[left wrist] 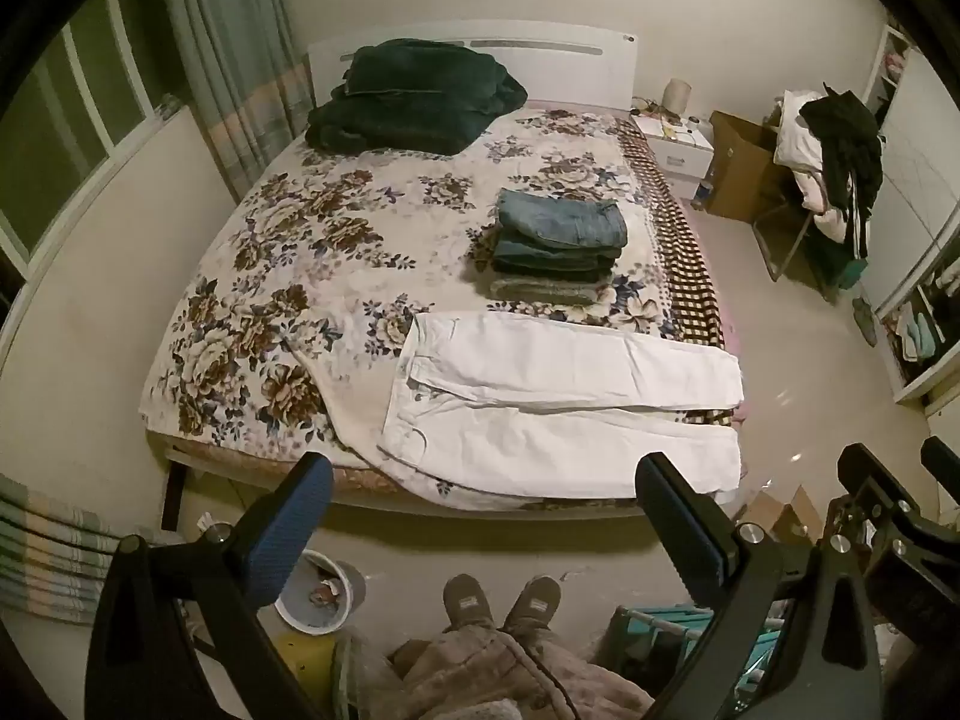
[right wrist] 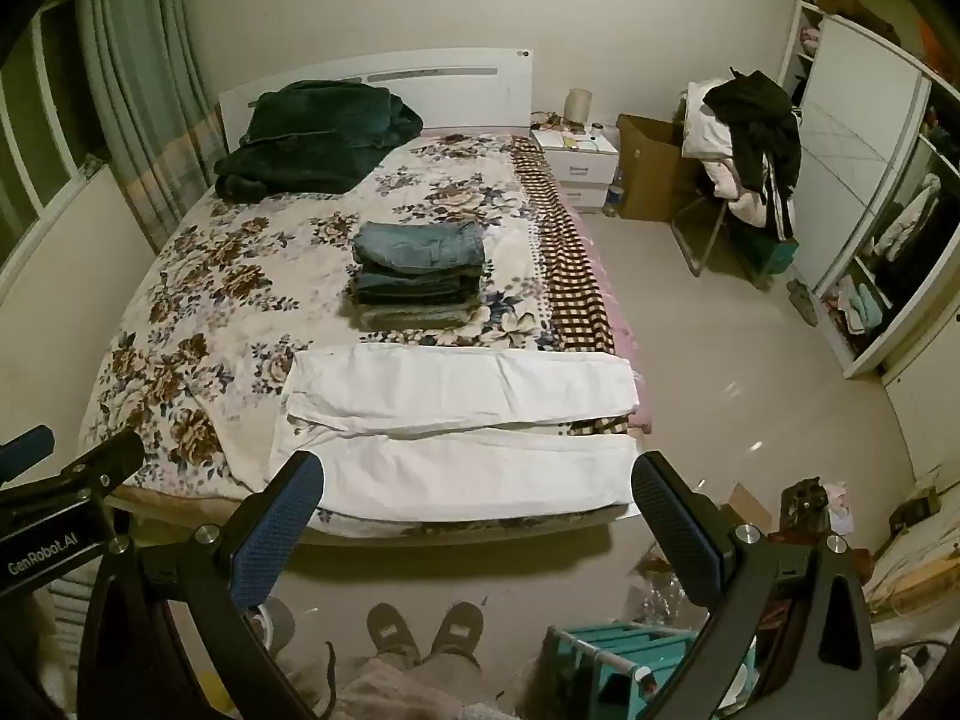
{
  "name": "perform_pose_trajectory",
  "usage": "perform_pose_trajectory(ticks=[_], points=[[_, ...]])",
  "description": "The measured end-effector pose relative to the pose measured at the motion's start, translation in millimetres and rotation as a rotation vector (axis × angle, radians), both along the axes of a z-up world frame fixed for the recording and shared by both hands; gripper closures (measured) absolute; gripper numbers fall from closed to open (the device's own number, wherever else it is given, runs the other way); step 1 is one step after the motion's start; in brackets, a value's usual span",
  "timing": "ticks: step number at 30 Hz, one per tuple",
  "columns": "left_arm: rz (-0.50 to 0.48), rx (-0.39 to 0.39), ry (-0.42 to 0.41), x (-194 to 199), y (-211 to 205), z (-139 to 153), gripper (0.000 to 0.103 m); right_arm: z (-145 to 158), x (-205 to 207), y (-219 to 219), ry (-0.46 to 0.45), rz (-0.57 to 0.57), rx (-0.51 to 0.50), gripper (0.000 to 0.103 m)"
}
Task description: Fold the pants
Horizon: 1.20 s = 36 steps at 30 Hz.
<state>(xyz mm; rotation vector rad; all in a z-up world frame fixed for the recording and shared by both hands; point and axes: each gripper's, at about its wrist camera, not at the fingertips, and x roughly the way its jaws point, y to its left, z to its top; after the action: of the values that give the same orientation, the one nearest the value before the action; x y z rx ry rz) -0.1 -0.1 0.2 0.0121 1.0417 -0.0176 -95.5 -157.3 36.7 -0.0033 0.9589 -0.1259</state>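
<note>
White pants (left wrist: 558, 402) lie spread flat across the foot of the bed, waist to the left, both legs side by side pointing right; they also show in the right wrist view (right wrist: 456, 426). My left gripper (left wrist: 486, 480) is open and empty, held back from the bed's near edge above the floor. My right gripper (right wrist: 477, 480) is open and empty, at a like distance in front of the pants. Neither touches the pants.
A stack of folded jeans (left wrist: 558, 246) sits mid-bed behind the pants, and a dark green blanket (left wrist: 408, 96) lies by the headboard. The person's slippers (left wrist: 501, 600) stand below. A bin (left wrist: 318, 594), a teal rack (right wrist: 606, 660), a clothes-piled chair (right wrist: 744, 150) and a wardrobe (right wrist: 870, 192) surround the bed.
</note>
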Motion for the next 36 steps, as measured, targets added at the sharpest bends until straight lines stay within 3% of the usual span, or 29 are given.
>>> perform_pose_trajectory(ticks=[13,36], points=[[0.001,0.000,-0.007,-3.1,6.6,8.9,0.000,-2.6,-13.1,19.7,0.001,0.008,0.018,0.000],[0.003,0.005,-0.010,-4.5,3.1,11.6,0.000,-6.8,-17.8,0.6,0.010,0.008,0.043,0.000]])
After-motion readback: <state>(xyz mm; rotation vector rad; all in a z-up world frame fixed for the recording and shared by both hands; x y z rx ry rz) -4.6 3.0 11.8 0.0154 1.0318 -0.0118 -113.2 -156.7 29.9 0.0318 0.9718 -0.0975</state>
